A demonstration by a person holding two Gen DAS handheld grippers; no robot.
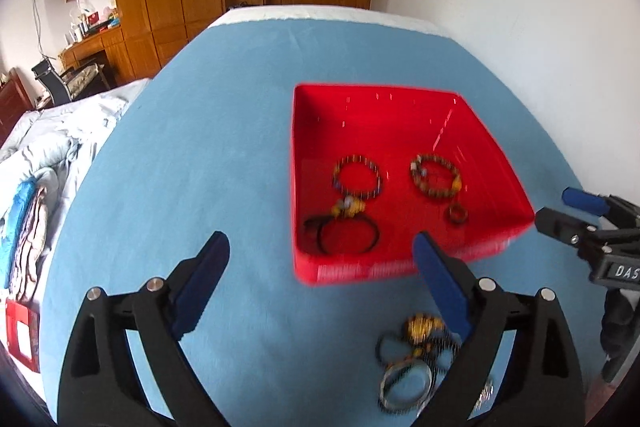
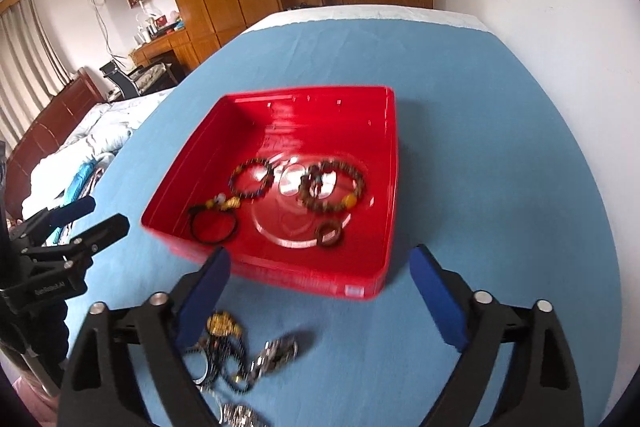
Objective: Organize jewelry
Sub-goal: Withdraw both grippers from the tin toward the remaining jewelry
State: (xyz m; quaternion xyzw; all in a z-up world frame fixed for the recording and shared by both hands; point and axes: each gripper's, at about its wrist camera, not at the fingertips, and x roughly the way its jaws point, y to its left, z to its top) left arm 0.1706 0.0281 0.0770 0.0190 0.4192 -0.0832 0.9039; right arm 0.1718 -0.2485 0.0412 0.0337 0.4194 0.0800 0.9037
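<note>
Your left gripper hovers over the blue worktop, fingers spread wide and grasping nothing. A loose heap of jewelry lies on the cloth at the near edge, between the two tools. Just beyond it sits the red tray, holding a dark beaded bracelet, a black cord bracelet, a brown beaded bracelet and a small ring. Your right gripper hangs released too, nothing between its fingers.
</note>
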